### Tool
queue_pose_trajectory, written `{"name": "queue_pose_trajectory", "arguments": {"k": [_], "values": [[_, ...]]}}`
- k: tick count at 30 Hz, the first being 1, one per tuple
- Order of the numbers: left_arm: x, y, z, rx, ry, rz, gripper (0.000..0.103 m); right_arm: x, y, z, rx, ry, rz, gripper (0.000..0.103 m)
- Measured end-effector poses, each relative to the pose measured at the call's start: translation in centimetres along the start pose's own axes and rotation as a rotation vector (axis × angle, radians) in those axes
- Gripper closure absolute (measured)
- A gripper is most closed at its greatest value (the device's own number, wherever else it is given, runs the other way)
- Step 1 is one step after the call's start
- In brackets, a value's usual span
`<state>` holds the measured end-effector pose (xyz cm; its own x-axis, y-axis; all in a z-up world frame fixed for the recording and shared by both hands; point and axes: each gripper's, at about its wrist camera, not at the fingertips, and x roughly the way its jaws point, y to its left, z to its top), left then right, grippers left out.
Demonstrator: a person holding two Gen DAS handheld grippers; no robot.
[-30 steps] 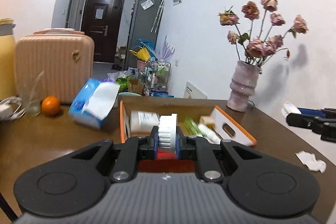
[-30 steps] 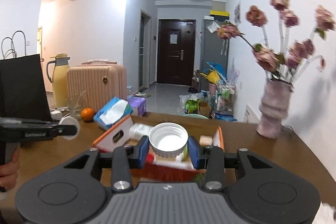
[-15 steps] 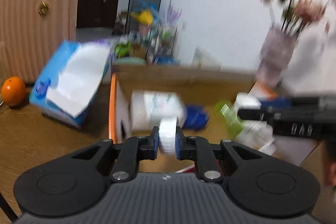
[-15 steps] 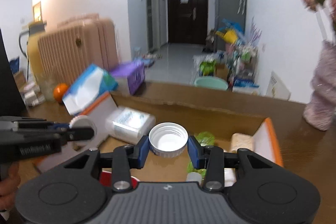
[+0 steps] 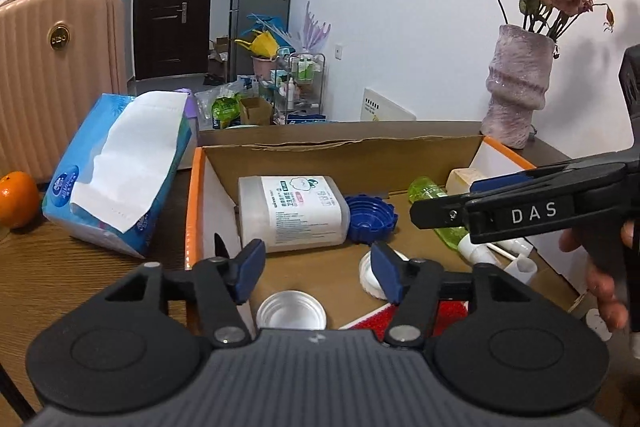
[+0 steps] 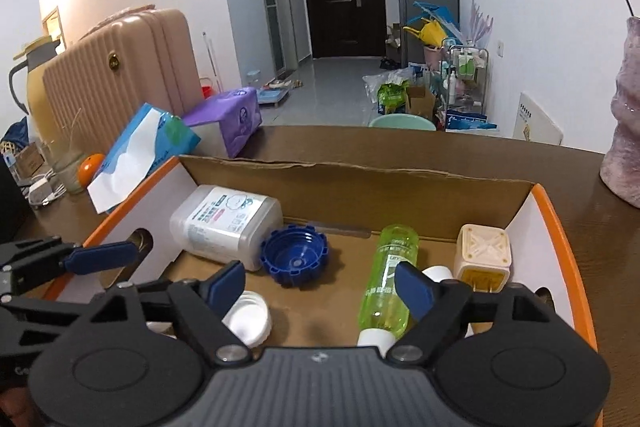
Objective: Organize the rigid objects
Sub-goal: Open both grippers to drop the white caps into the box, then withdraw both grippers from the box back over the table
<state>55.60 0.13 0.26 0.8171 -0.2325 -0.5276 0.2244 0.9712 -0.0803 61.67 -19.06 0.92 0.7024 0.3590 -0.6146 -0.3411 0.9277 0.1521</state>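
Two handheld grippers are hovering over an open cardboard box [image 5: 340,163] with orange-edged flaps, which is sitting on a brown wooden table [image 5: 60,267].

The left gripper [image 5: 318,267] is pointing down into the near left part of the box. Its blue-padded jaws are opening and nothing is between them. Just below the gap, a white ridged cap [image 5: 291,311] is lying open side up on the box floor. A second white cap [image 5: 370,273] is lying beside the gripper's right finger, partly hidden by it.

The right gripper [image 6: 320,285] is pointing down into the middle of the box. Its jaws are also opening, spread wide, with nothing gripped. In its view a white cap [image 6: 250,319] is resting on the box floor just behind its left finger.

Further inside the box, a clear rectangular container with a printed label [image 6: 226,223] is lying on its side at the back left. A blue ridged lid [image 6: 295,259] is lying next to it, open side up. A green transparent bottle [image 6: 390,283] is lying with its white end toward the camera, and a cream cube-shaped plug [image 6: 484,253] is sitting near the right wall.

Outside the box, to the left, are a blue tissue pack [image 5: 120,167], a purple tissue box [image 6: 230,123], an orange [image 5: 16,199] and a pink ribbed suitcase [image 5: 52,67]. A pink vase of dried roses [image 5: 518,87] is standing at the right.
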Motion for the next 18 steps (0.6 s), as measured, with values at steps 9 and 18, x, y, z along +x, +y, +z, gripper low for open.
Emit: {"name": "queue_pose_trajectory", "arguments": {"k": [9,18], "values": [[-0.3,-0.1,0.2,0.001,-0.001,-0.015,0.028,-0.2,-0.1,0.2,0.001,-0.013,0.005,0.021],[-9.0,2.2,3.0,-0.075,-0.134,0.088,0.003,-8.0,0.9,1.0,-0.024,-0.11,-0.025,0.016]]}}
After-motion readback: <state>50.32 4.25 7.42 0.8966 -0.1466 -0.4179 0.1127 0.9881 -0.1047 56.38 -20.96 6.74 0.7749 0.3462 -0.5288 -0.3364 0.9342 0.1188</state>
